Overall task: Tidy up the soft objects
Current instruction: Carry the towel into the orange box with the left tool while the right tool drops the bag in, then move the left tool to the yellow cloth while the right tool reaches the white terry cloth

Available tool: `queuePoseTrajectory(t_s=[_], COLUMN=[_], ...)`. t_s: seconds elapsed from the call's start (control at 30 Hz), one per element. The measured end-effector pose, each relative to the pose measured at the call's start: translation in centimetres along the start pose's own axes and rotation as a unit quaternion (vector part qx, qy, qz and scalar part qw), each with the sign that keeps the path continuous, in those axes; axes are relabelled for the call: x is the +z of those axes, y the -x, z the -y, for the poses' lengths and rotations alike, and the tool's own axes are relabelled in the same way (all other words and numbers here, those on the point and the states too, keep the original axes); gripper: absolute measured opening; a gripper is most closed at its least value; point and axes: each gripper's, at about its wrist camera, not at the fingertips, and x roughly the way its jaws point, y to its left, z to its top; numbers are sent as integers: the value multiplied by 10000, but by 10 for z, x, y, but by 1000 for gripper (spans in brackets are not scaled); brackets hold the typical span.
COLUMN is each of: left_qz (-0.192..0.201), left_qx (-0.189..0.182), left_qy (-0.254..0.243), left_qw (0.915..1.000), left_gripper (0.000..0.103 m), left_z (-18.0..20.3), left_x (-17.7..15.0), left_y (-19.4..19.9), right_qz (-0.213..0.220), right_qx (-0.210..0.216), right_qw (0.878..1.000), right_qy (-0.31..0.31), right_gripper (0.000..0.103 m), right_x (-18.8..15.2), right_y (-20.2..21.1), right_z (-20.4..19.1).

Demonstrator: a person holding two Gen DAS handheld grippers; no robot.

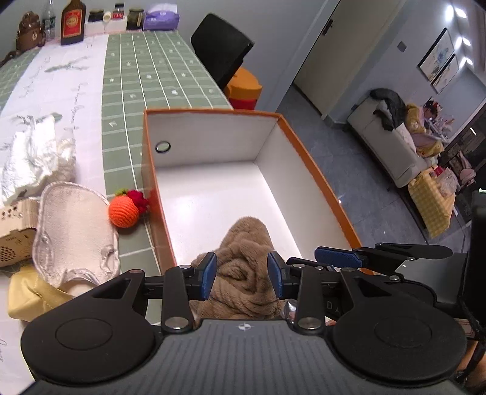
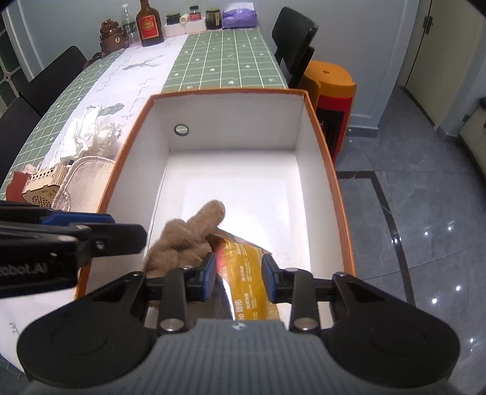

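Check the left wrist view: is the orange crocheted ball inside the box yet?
No: the orange crocheted ball sits on the green tablecloth, outside the box's left wall.

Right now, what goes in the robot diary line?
left tool: shut on brown towel | right tool: shut on yellow packet | both over orange box

Left claw body (image 2: 22, 269): white lettering reads "obot.AI", its start cut off by the frame edge.
Yellow packet (image 2: 247, 273): a "20" and small print, too blurred to read.
Bottle (image 2: 149, 22): red label, unreadable.
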Motion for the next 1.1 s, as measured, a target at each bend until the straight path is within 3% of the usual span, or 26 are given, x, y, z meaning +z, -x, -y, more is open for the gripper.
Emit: queuePoseTrajectory(t_s=[0.27, 0.33, 0.57, 0.63, 0.77, 0.97, 1.1], left_qz=[818, 989, 1190, 1221, 1340, 1688, 2165], left_qx=[85, 148, 235, 287, 401, 599, 778], left_qy=[-576, -665, -541, -497, -449, -715, -828], left_qw=[9950, 9928, 9911, 9909, 9891, 9812, 9696], left_gripper=[42, 42, 42, 42, 42, 46, 52], left_z=[-1, -4, -33, -43, -62, -80, -93], left_x=[-19, -27, -53, -57, -65, -79, -87], left_y=[59, 70, 91, 97, 110, 133, 156], right_qz=[437, 435, -197, -352, -247, 398, 1035], right_qx=[1, 64, -73, -135, -217, -83, 297], right_qw=[9989, 9988, 9994, 9991, 9993, 9987, 9930], right_qy=[140, 223, 275, 205, 167, 299, 479], right_gripper=[35, 14, 0, 0, 3, 7, 31], right_x=[-8, -11, -23, -26, -22, -19, -21], right_y=[32, 34, -8, -20, -12, 38, 65], right_z=[-25, -35, -56, -55, -54, -71, -101])
